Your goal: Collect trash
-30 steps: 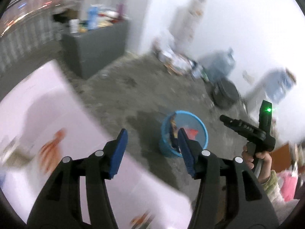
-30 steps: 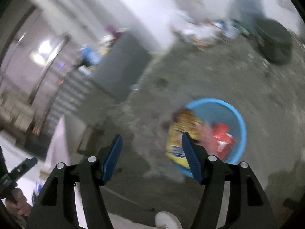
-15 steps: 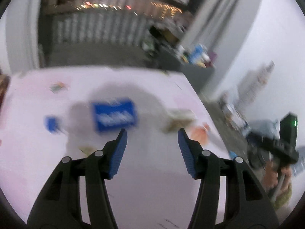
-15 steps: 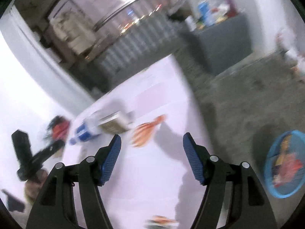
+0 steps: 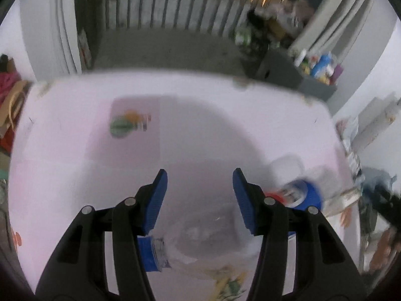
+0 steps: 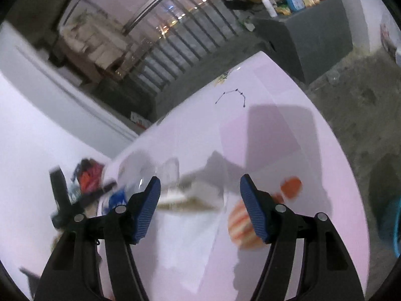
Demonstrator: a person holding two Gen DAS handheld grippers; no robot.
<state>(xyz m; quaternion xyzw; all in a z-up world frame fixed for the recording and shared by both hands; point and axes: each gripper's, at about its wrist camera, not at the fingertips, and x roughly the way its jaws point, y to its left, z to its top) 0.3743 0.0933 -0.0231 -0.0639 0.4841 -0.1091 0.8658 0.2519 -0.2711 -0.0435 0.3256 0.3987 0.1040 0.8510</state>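
Both grippers hang over the pale pink counter [image 5: 200, 130] with trash scattered on it, and neither carries anything. The left gripper [image 5: 199, 200] has its jaws spread, nothing between the pads. Below it lies a clear bottle [image 5: 195, 240] on its side; its blue cap [image 5: 147, 253] points to the left of the view, so its long axis runs across the gripper's line, roughly from one finger to the other. It is too blurred to tell whether it is crushed or whole. Lying flat like this, it would probably have to be taken across its body, which would call for a turned wrist.

To the right a second blue-labelled bottle [image 5: 300, 193] lies beside a flat carton [image 5: 343, 198], near the counter's edge; blur hides which way that bottle points. A green and orange wrapper [image 5: 125, 124] sits well apart at the far left.

The right gripper [image 6: 198, 205] is likewise spread and empty, aimed at the same carton [image 6: 185, 198], whose long side runs across the view. A red-striped wrapper [image 6: 240, 222] lies just beside its right finger. The blue bin [image 6: 394, 225] shows at the right edge, on the floor below the counter, likely where the pieces should go.
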